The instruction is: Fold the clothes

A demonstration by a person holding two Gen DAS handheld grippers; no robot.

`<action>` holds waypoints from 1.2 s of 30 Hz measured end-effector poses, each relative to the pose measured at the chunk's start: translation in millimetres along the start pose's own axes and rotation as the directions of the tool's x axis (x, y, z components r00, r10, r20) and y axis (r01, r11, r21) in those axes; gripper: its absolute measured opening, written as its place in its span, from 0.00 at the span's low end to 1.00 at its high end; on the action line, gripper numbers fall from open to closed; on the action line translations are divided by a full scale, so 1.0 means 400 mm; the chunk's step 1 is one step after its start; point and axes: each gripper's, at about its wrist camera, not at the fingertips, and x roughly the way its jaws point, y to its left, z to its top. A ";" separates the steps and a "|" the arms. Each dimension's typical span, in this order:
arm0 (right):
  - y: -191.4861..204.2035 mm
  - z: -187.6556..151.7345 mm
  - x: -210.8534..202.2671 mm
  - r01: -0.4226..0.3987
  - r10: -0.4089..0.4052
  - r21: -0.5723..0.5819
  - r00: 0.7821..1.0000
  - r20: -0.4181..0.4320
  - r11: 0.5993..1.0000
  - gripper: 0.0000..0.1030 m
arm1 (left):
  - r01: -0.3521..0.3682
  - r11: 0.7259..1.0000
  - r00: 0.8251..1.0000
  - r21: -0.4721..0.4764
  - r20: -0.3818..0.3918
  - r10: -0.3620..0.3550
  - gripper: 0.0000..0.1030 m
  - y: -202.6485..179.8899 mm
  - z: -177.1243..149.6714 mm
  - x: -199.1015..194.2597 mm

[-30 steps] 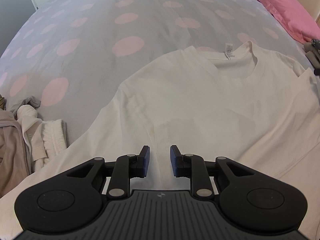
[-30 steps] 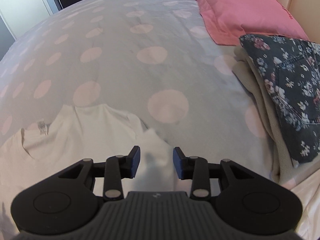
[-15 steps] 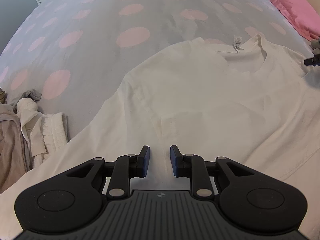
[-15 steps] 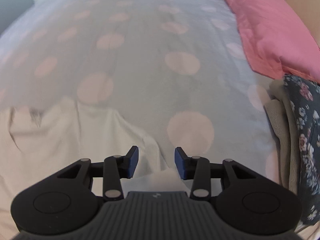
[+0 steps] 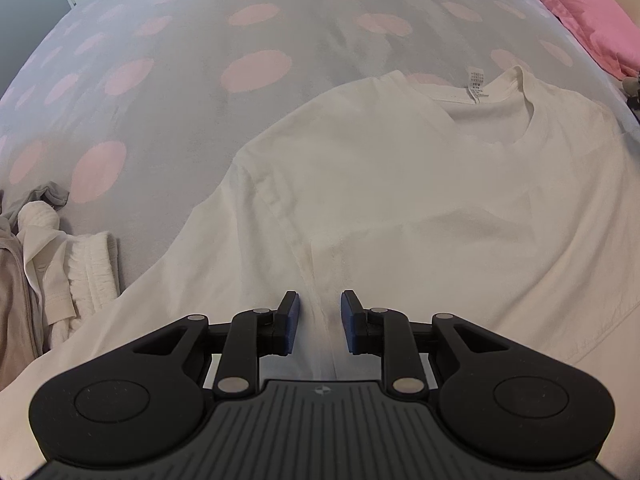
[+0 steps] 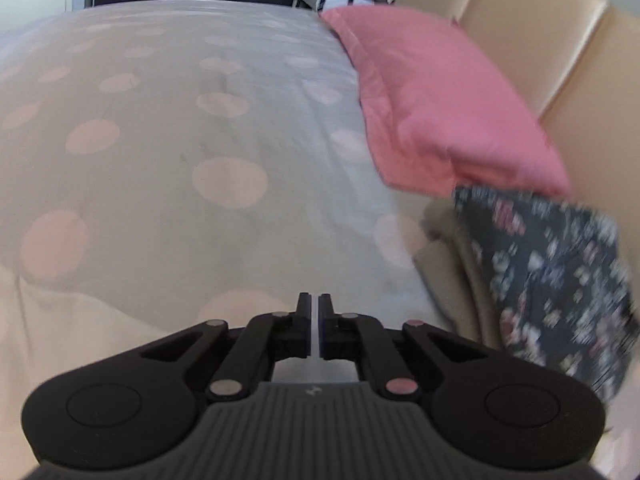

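A white T-shirt (image 5: 400, 184) lies spread on the spotted bedspread (image 5: 256, 68), collar and label at the far right. My left gripper (image 5: 319, 320) is open, its jaws straddling a crease in the shirt's lower body. In the right wrist view my right gripper (image 6: 318, 320) has its jaws nearly closed, with a thin strip of white cloth between them. A part of the shirt (image 6: 60, 320) shows at the lower left of that view. The view is blurred.
A pile of beige and white clothes (image 5: 44, 256) lies at the left. A pink pillow (image 6: 440, 104) lies against the beige headboard (image 6: 560, 40). A dark floral garment (image 6: 552, 280) lies on folded beige cloth at the right.
My right gripper has closed from open onto the shirt's edge and swung right toward the pillow. My left gripper stays open over the shirt, which has shifted slightly.
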 end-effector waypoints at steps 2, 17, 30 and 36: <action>-0.027 -0.002 0.010 -0.072 0.078 0.075 0.994 -0.071 0.995 0.12 | -0.005 1.000 1.000 -0.007 0.011 0.005 0.24 -0.001 0.000 0.001; -0.025 -0.036 0.001 -0.159 0.190 0.161 0.961 -0.199 0.974 0.33 | -0.015 0.995 0.993 -0.097 0.112 0.025 0.31 0.004 0.030 0.041; -0.045 -0.067 0.019 -0.152 0.187 0.158 0.954 -0.235 0.976 0.34 | -0.063 0.994 0.984 -0.085 0.162 0.077 0.04 -0.015 0.043 0.002; -0.057 -0.074 0.017 -0.158 0.196 0.178 0.955 -0.222 0.971 0.32 | -0.071 0.997 0.981 -0.034 0.176 0.076 0.04 -0.033 0.045 -0.023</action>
